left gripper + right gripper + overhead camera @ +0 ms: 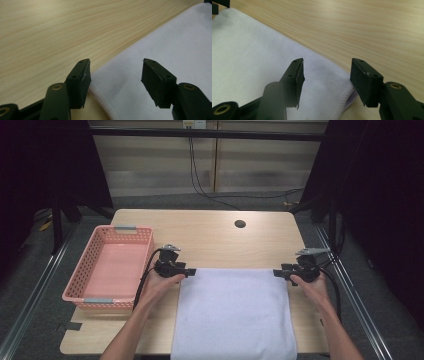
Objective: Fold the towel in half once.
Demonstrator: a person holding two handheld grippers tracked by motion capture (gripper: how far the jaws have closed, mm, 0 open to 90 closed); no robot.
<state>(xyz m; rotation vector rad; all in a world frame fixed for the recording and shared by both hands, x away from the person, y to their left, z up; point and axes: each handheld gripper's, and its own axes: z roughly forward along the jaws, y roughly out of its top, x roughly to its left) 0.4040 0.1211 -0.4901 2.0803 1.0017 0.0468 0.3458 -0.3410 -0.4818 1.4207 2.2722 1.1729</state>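
The towel [234,312] lies flat on the table [215,240], its near edge hanging over the table's 6 o'clock side. The left gripper [187,271] stands at the towel's 11 o'clock corner, the right gripper [276,272] at the 1 o'clock corner. Both jaw pairs are spread, each straddling its corner hem without pinching. Step in hand, by judgement: positioning for the corner grasp. Next move calls for closing both jaw pairs together on the hems, then lifting evenly. A basket [85,265] sits at 9 o'clock.

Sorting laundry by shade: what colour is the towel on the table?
White, plain, no pattern; the towel shows best in the high view.
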